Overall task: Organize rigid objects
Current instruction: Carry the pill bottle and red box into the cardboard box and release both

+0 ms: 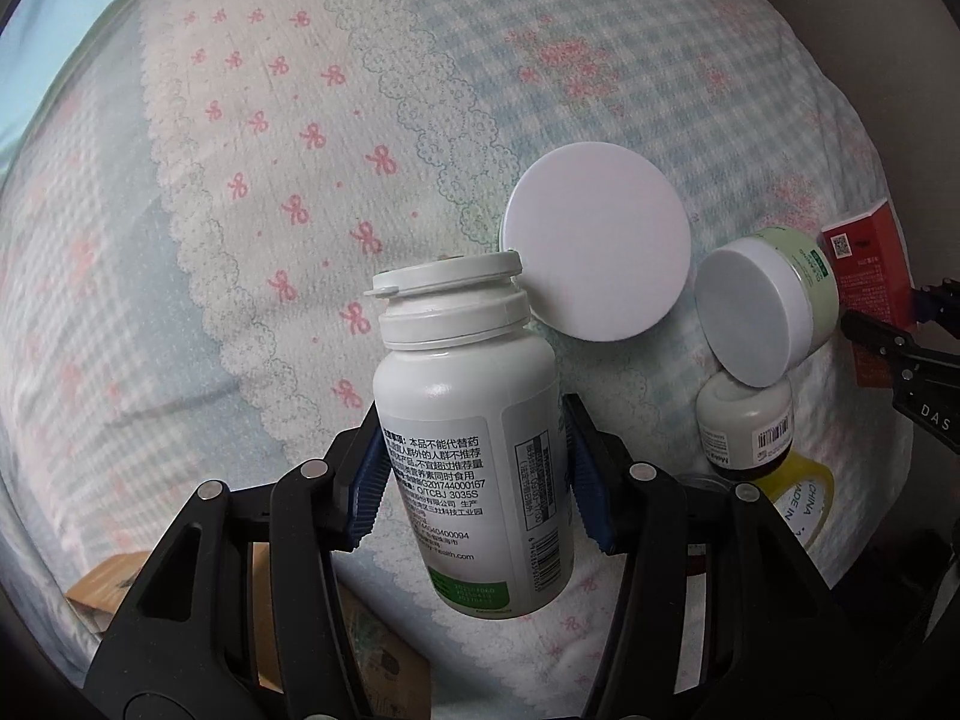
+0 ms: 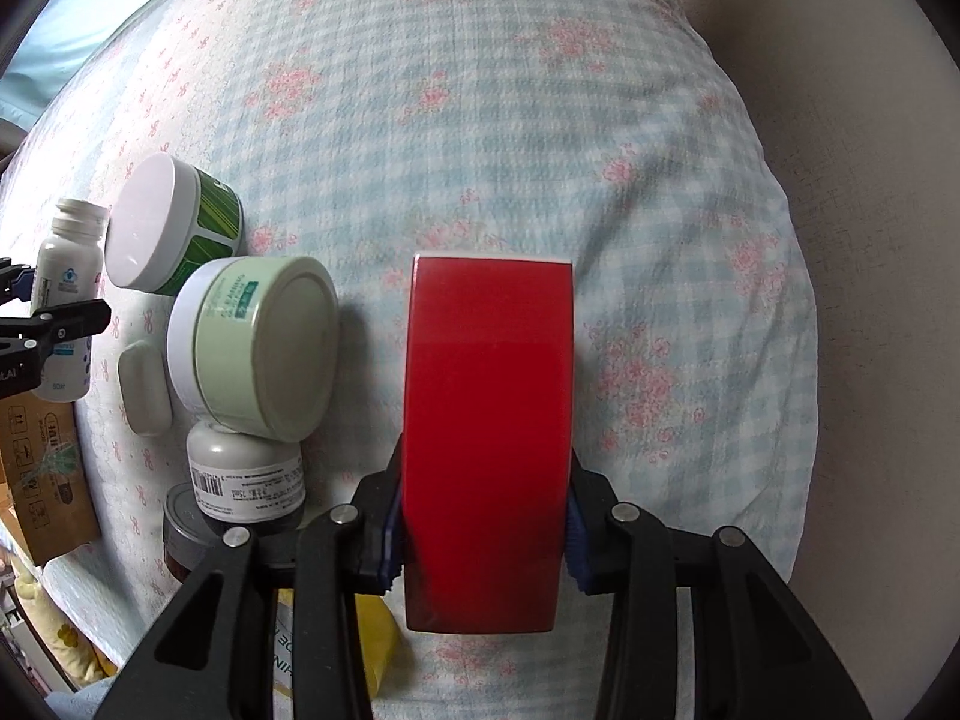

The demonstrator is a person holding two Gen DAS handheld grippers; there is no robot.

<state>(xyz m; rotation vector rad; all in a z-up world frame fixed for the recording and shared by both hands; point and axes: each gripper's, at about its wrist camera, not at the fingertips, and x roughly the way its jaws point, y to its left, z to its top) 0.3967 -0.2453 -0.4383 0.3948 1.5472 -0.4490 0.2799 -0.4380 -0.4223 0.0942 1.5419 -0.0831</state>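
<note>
My left gripper [image 1: 474, 480] is shut on a white pill bottle [image 1: 474, 450] with a flip cap and printed label, held above the patterned bedspread. The bottle also shows in the right wrist view [image 2: 63, 294]. My right gripper [image 2: 483, 531] is shut on a red box [image 2: 489, 420], which shows at the right edge of the left wrist view [image 1: 870, 276]. Between them lie a white-lidded green-striped jar [image 2: 162, 222], a pale green jar [image 2: 264, 342] on its side, and a small white bottle [image 2: 246, 480].
The checked and bow-patterned bedspread [image 2: 540, 150] covers the surface. A grey pebble-shaped object [image 2: 144, 387] lies left of the pale green jar. A grey-lidded dark jar [image 2: 186, 531] and a yellow tape roll [image 1: 804, 504] sit near the front edge. A cardboard box [image 2: 48, 474] stands below left.
</note>
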